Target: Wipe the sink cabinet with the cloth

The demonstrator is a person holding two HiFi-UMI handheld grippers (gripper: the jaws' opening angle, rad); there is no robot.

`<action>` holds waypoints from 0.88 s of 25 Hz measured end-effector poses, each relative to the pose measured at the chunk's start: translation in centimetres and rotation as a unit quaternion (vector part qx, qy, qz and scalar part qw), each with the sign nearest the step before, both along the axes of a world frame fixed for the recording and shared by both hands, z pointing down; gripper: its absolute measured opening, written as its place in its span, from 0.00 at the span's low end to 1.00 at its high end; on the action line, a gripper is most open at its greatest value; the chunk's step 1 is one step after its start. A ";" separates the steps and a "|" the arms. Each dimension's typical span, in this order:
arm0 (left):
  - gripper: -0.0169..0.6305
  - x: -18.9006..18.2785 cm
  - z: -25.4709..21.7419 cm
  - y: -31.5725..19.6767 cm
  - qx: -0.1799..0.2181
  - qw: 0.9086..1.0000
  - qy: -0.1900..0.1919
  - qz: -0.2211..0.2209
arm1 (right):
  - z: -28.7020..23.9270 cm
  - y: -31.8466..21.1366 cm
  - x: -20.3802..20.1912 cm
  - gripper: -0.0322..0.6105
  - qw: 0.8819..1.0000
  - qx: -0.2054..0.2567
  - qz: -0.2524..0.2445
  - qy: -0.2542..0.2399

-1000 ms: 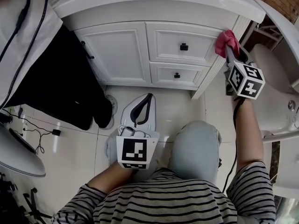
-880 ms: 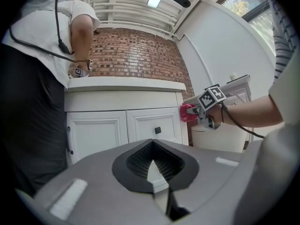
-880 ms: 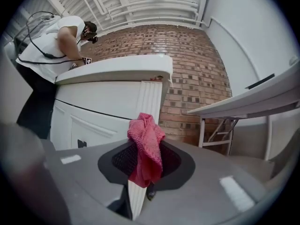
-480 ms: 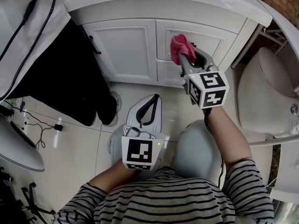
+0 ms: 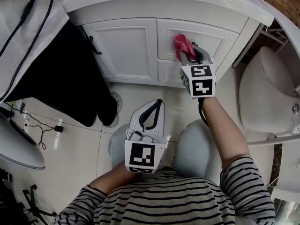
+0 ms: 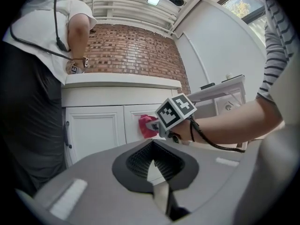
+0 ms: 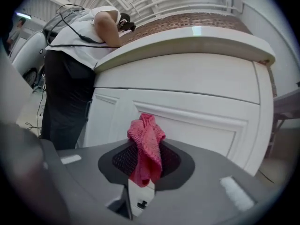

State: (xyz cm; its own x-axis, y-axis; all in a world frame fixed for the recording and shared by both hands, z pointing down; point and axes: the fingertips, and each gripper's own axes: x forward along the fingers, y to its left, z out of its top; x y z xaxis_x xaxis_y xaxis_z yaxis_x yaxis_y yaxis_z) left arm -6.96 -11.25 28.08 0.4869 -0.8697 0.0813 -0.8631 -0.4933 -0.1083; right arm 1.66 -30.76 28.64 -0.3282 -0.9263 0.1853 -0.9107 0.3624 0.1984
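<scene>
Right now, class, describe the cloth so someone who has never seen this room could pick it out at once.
Find the white sink cabinet. At its upper right drawer, the right tool pinches the cloth. It is a small crumpled pink-red mesh rag, the only coloured thing against the white fronts.

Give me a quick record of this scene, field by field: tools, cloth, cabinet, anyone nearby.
right tool: shut on the pink cloth, arm stretched forward
left tool: shut, empty, low near the lap
cloth position: at the upper drawer front of the white sink cabinet; contact unclear
bystander: standing person in dark trousers, at the cabinet's left
</scene>
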 end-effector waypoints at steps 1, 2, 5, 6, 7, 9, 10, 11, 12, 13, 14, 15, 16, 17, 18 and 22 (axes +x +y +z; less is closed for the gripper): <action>0.02 0.4 0.0 0.1 0.001 1.000 -0.001 0.004 | -0.1 0.3 1.2 0.19 1.000 0.001 0.007 -0.005; 0.02 0.7 -0.1 0.2 0.002 1.000 -0.001 0.009 | -0.1 0.6 2.5 0.19 1.000 0.002 0.013 -0.009; 0.02 1.7 -0.3 0.4 0.006 1.000 -0.003 0.018 | -0.1 1.4 6.5 0.19 0.999 0.009 0.036 -0.014; 0.02 1.9 -0.3 0.5 0.007 1.000 -0.003 0.019 | 0.0 1.5 8.2 0.19 0.999 0.009 0.050 -0.017; 0.02 2.1 -0.4 0.5 0.009 1.000 -0.004 0.020 | 0.1 1.5 10.1 0.18 0.997 0.007 0.069 -0.022; 0.02 2.4 -0.5 0.5 0.012 1.000 -0.005 0.021 | 0.7 1.4 14.2 0.18 0.994 -0.001 0.103 -0.033; 0.02 2.5 -0.6 0.5 0.013 1.000 -0.006 0.021 | 0.8 1.4 16.1 0.19 0.993 -0.005 0.114 -0.036; 0.02 2.6 -0.7 0.5 0.012 1.000 -0.006 0.021 | 0.9 1.5 17.7 0.19 0.992 -0.007 0.125 -0.034; 0.02 2.6 -0.7 0.4 0.010 1.000 -0.007 0.020 | 1.0 1.7 19.3 0.19 0.990 -0.006 0.139 -0.028; 0.02 2.5 -0.7 0.4 0.009 1.000 -0.007 0.019 | 1.1 2.1 21.0 0.19 0.987 -0.005 0.159 -0.022; 0.02 2.4 -0.7 0.3 0.008 1.000 -0.007 0.018 | 1.2 2.6 22.6 0.18 0.983 -0.005 0.181 -0.022; 0.02 2.3 -0.7 0.2 0.008 1.000 -0.006 0.016 | 1.4 3.1 23.9 0.18 0.980 -0.007 0.199 -0.029; 0.02 2.2 -0.6 0.0 0.008 1.000 -0.006 0.014 | 1.5 3.6 24.8 0.18 0.977 -0.008 0.209 -0.042; 0.02 2.0 -0.5 -0.1 0.008 1.000 -0.005 0.013 | 1.5 4.1 24.9 0.18 0.976 -0.007 0.210 -0.056; 0.02 1.9 -0.5 -0.2 0.008 1.000 -0.004 0.012 | 1.2 4.6 24.5 0.18 0.977 -0.003 0.203 -0.069; 0.02 1.3 -0.6 -0.8 0.009 1.000 0.002 0.004 | 0.4 5.2 15.9 0.18 0.989 0.012 0.093 -0.115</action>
